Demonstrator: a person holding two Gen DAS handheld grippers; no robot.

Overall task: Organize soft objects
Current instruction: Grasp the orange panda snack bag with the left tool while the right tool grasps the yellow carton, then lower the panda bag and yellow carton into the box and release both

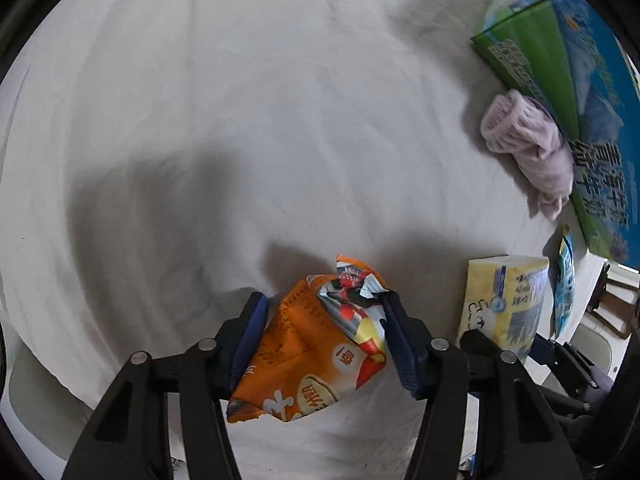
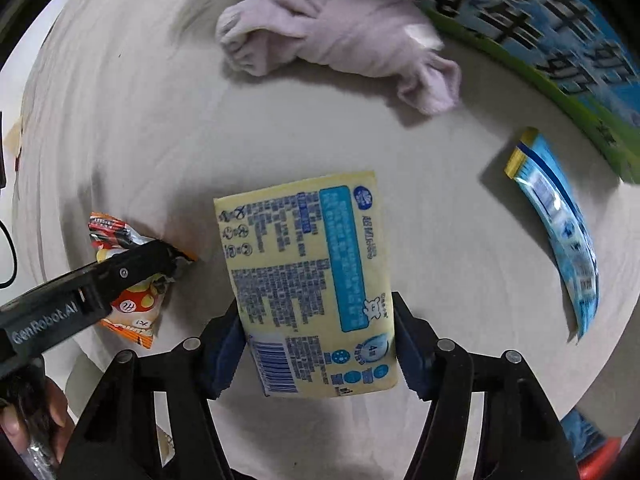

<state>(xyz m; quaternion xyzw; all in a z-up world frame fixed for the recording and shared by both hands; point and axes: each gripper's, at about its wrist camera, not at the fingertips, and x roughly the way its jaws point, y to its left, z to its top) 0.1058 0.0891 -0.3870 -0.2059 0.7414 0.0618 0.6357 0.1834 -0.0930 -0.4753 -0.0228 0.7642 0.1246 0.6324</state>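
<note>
My left gripper (image 1: 324,316) is shut on an orange snack packet (image 1: 316,344) and holds it over the white cloth; both also show in the right wrist view, the packet (image 2: 132,304) at the left under the left gripper's arm. My right gripper (image 2: 316,320) is shut on a yellow tissue pack (image 2: 312,280), which also shows at the right of the left wrist view (image 1: 504,300). A pink fuzzy sock (image 2: 340,36) lies against the green and blue box (image 2: 540,32). A blue sachet (image 2: 560,232) lies to the right of the tissue pack.
The white cloth (image 1: 240,100) covers the table and stretches wide to the left and ahead. The green and blue box (image 1: 560,72) stands along the right side, with the sock (image 1: 528,144) beside it. A chair (image 1: 592,344) is past the table's right edge.
</note>
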